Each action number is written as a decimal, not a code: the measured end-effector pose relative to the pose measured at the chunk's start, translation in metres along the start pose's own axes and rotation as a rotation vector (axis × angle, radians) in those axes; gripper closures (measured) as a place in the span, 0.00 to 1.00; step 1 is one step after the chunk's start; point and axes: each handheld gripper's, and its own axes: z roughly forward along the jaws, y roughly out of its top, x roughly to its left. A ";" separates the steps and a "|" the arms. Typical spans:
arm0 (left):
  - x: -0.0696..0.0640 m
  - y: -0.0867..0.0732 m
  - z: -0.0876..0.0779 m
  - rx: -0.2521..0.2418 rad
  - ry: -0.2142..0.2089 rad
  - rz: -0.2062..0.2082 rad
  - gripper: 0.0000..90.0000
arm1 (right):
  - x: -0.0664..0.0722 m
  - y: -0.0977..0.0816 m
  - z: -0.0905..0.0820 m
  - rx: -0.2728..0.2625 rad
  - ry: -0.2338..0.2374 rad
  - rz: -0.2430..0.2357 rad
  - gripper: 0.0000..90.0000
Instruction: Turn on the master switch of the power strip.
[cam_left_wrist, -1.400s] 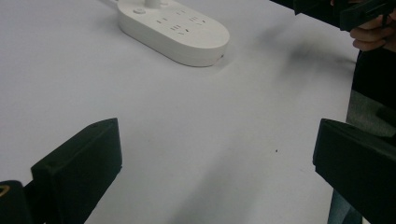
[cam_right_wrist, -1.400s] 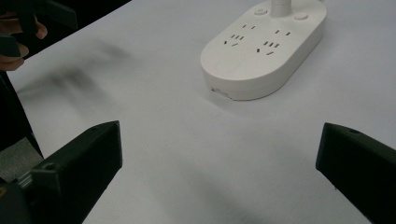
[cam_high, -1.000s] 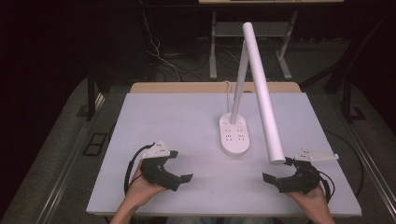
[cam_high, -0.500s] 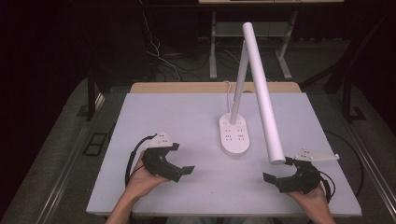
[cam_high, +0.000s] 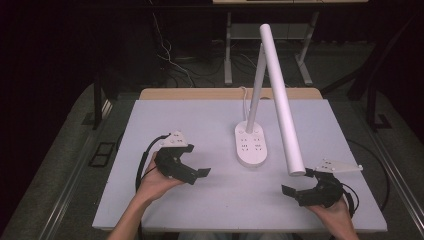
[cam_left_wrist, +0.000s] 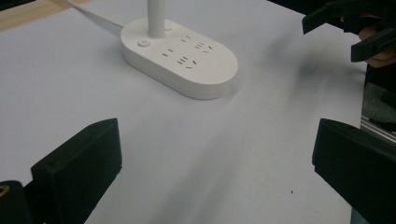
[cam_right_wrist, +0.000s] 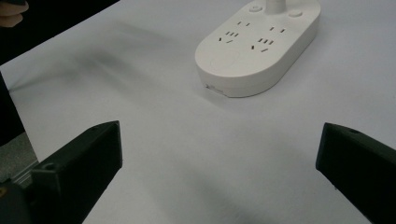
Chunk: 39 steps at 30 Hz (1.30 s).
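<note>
You are at the very start of the work on the desk lamp (cam_high: 265, 100): nothing has been gripped or touched yet, so everything is left to do. The lamp stands near the middle of the table (cam_high: 200, 120), its oval white base (cam_high: 251, 144) flat on the surface with socket slots on top, its stem rising upright from the far end of the base and its long white light bar (cam_high: 280, 95) slanting down toward your right side. Your left gripper (cam_high: 197, 173) is lifted off the table to the left of the base, jaws spread wide and holding nothing; in the left gripper view the base (cam_left_wrist: 180, 56) lies ahead between the jaws, well apart from them. Your right gripper (cam_high: 295, 190) sits low near the front right edge, just below the free end of the light bar, jaws also wide apart and empty; in the right gripper view the base (cam_right_wrist: 259, 44) is ahead and off toward the upper right. Judging by this, the approach to the lamp comes first, then the contact.
</note>
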 end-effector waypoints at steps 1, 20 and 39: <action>0.000 0.001 0.001 -0.001 0.001 0.003 0.01 | 0.000 0.000 0.000 0.001 0.001 0.001 0.00; 0.013 0.026 0.014 0.035 -0.003 0.020 0.01 | 0.000 -0.001 0.001 0.010 -0.001 -0.014 0.00; 0.025 0.050 0.026 0.081 0.004 0.048 0.01 | 0.000 -0.001 0.000 0.005 -0.002 -0.005 0.00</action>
